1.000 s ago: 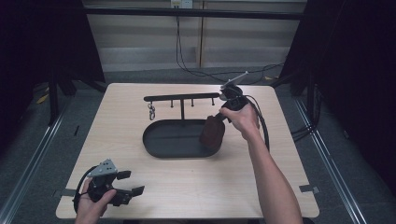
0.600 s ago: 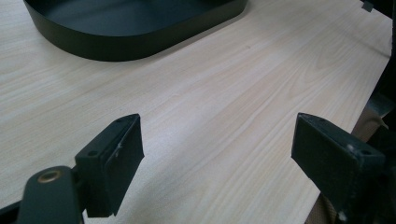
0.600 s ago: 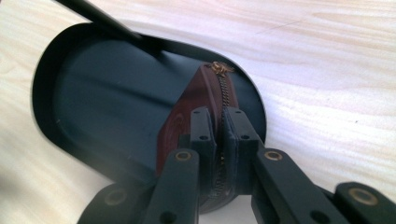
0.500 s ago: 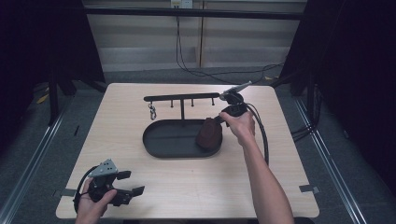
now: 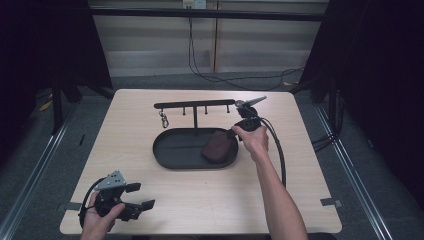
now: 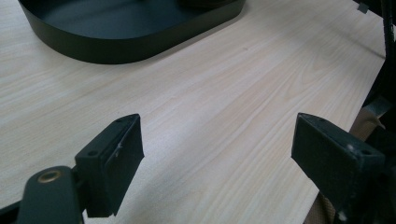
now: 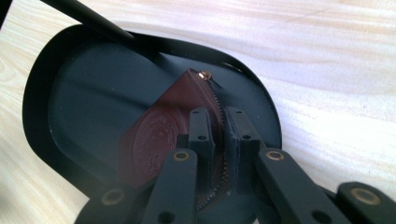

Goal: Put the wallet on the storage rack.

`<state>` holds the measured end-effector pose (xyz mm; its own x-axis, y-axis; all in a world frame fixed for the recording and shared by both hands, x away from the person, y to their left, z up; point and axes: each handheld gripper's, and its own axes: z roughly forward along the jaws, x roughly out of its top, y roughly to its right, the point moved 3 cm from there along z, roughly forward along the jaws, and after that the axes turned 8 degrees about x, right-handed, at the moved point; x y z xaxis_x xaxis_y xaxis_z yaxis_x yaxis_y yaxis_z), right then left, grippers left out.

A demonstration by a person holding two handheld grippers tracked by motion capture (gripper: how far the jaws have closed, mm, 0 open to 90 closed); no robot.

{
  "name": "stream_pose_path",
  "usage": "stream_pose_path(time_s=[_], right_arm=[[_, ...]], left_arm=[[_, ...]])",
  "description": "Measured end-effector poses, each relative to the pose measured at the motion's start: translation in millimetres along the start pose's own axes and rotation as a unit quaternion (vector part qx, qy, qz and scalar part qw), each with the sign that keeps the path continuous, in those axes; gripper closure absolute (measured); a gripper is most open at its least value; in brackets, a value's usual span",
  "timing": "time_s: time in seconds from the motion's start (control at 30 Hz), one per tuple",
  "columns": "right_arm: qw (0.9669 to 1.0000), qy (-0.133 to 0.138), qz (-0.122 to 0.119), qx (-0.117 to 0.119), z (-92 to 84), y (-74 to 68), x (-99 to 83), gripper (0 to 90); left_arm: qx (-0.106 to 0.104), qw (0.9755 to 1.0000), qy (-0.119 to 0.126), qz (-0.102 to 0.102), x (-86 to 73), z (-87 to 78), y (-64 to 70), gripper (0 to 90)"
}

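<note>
Evidently clamped along the zipper edge of the brown leather pouch (image 7: 163, 126) by the right tool (image 7: 218, 135), jaws nearly together, with the pouch tilted on that edge inside the black oval tray (image 5: 175, 150), toward its 3 o'clock end. Probably pinched at the zipper because that edge offered the firmest, thinnest grip; whether being set down or lifted, impossible to tell. Parked at the counter's (image 5: 300, 150) 7 o'clock corner, the left tool (image 5: 137, 197), jaws spread wide and gripping nothing, likely kept clear of the work. Beyond the tray, at 12 o'clock, a black hook rail (image 5: 195, 105) with a small key ring (image 5: 163, 120) hanging. Pale wood-grain counter; dark curtains at 3 and 9 o'clock; grey floor with cables.
</note>
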<state>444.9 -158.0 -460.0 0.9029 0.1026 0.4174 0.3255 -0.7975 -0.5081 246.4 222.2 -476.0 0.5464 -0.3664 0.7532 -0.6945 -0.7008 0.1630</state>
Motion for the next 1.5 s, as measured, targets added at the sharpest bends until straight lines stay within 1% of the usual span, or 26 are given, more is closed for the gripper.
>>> stream_pose_path(time_s=[0.1, 0.17, 0.3, 0.33, 0.5, 0.53, 0.57, 0.6, 0.63, 0.67, 0.73, 0.8, 0.83, 0.87, 0.97, 1.0, 1.03, 1.1, 1.13, 1.17, 1.23, 1.27, 1.33, 1.4, 1.43, 1.5], right_arm=[[0.9999, 0.01, -0.002, -0.002, 1.3, 1.8, -0.8, 82.5], [0.9999, 0.011, 0.0, 0.001, 5.1, 2.1, -2.1, 81.6], [0.9999, 0.014, -0.003, -0.002, 7.9, 3.2, -3.0, 81.1], [0.9999, 0.014, -0.002, 0.002, 8.5, 3.5, -3.4, 80.4], [0.9997, 0.023, -0.004, 0.007, 8.4, 6.2, -7.0, 73.2], [0.9997, 0.023, -0.004, 0.007, 8.4, 6.2, -7.0, 73.2], [0.9997, 0.024, -0.006, 0.01, 8.0, 4.8, -7.3, 71.4], [0.9995, 0.026, -0.013, 0.008, 7.2, 4.0, -7.2, 70.4], [0.9993, 0.029, -0.016, 0.017, 5.4, 1.1, -6.9, 67.9], [0.9993, 0.029, -0.016, 0.017, 5.4, 1.1, -6.9, 67.9], [0.999, 0.033, -0.024, 0.019, 3.7, -1.3, -6.2, 62.5], [0.9988, 0.033, -0.028, 0.022, 2.9, -2.6, -6.4, 59.0], [0.9985, 0.037, -0.034, 0.022, 2.5, -3.2, -7.0, 54.1], [0.9985, 0.037, -0.034, 0.022, 2.5, -3.2, -7.0, 54.1], [0.9983, 0.038, -0.04, 0.02, 1.6, -4.6, -7.9, 48.0], [0.9979, 0.044, -0.044, 0.018, -0.8, -6.6, -8.3, 43.0], [0.9979, 0.044, -0.044, 0.018, -0.8, -6.6, -8.3, 43.0], [0.9966, 0.056, -0.057, 0.019, -5.6, -8.7, -9.8, 38.6], [0.9966, 0.056, -0.057, 0.019, -5.6, -8.7, -9.8, 38.6], [0.9962, 0.06, -0.06, 0.018, -7.5, -9.2, -10.8, 35.9], [0.995, 0.071, -0.069, 0.013, -14.4, -8.2, -16.2, 31.0], [0.995, 0.071, -0.069, 0.013, -14.4, -8.2, -16.2, 31.0], [0.9948, 0.075, -0.069, 0.01, -20.4, -5.5, -22.4, 26.6], [0.9941, 0.08, -0.072, 0.012, -25.3, -3.8, -28.2, 25.9], [0.9936, 0.084, -0.075, 0.008, -28.2, -2.9, -31.9, 24.4], [0.9934, 0.085, -0.076, 0.007, -33.0, -1.5, -39.1, 22.4]], left_arm=[[0.0, 1.0, 0.0, 0.0, -0.1, 0.0, 0.2, 16.6], [0.001, 1.0, 0.001, 0.0, -0.1, -0.1, 0.0, 16.6], [0.005, 1.0, 0.003, -0.004, 0.2, -0.5, -1.8, 16.6], [0.005, 1.0, 0.002, -0.005, 0.1, -0.8, -2.5, 16.6], [0.005, 0.9999, 0.003, -0.009, 0.1, -0.4, -2.7, 16.6], [0.004, 1.0, 0.003, -0.008, 0.1, -0.4, -2.6, 16.6], [0.004, 1.0, 0.002, -0.008, 0.0, -0.3, -2.6, 16.6], [0.004, 1.0, 0.002, -0.008, 0.0, -0.3, -2.6, 16.6], [0.004, 1.0, 0.002, -0.009, 0.1, -0.2, -2.6, 16.6], [0.005, 0.9999, 0.002, -0.009, 0.1, -0.1, -2.8, 16.6], [0.009, 0.9999, 0.002, -0.009, 0.2, -0.2, -2.7, 16.6], [0.007, 0.9999, 0.002, -0.009, 0.3, -0.2, -2.8, 16.6], [0.007, 0.9999, 0.002, -0.009, 0.5, 0.0, -2.7, 16.6], [0.007, 0.9999, 0.002, -0.009, 0.5, 0.1, -2.7, 16.6], [0.007, 0.9999, 0.003, -0.011, 0.6, 0.0, -2.9, 16.6], [0.008, 0.9999, 0.004, -0.012, 0.7, -0.4, -3.2, 16.6], [0.009, 0.9998, 0.006, -0.014, 0.7, -0.5, -3.5, 16.6], [0.01, 0.9998, 0.006, -0.016, 0.7, -1.0, -4.6, 16.2], [0.01, 0.9997, 0.006, -0.02, 0.8, -0.8, -5.0, 16.2], [0.011, 0.9997, 0.005, -0.022, 0.9, -0.7, -5.3, 16.2], [0.011, 0.9996, 0.006, -0.027, 1.0, -0.4, -5.8, 16.3], [0.012, 0.9995, 0.006, -0.029, 1.0, -0.1, -5.9, 16.3], [0.012, 0.9994, 0.003, -0.031, 1.1, 0.4, -6.6, 16.2], [0.013, 0.9994, 0.0, -0.032, 0.9, 0.9, -6.8, 16.3], [0.012, 0.9994, 0.0, -0.033, 0.8, 1.2, -6.7, 16.3], [0.013, 0.9993, 0.0, -0.035, 0.8, 1.7, -6.6, 16.3]])
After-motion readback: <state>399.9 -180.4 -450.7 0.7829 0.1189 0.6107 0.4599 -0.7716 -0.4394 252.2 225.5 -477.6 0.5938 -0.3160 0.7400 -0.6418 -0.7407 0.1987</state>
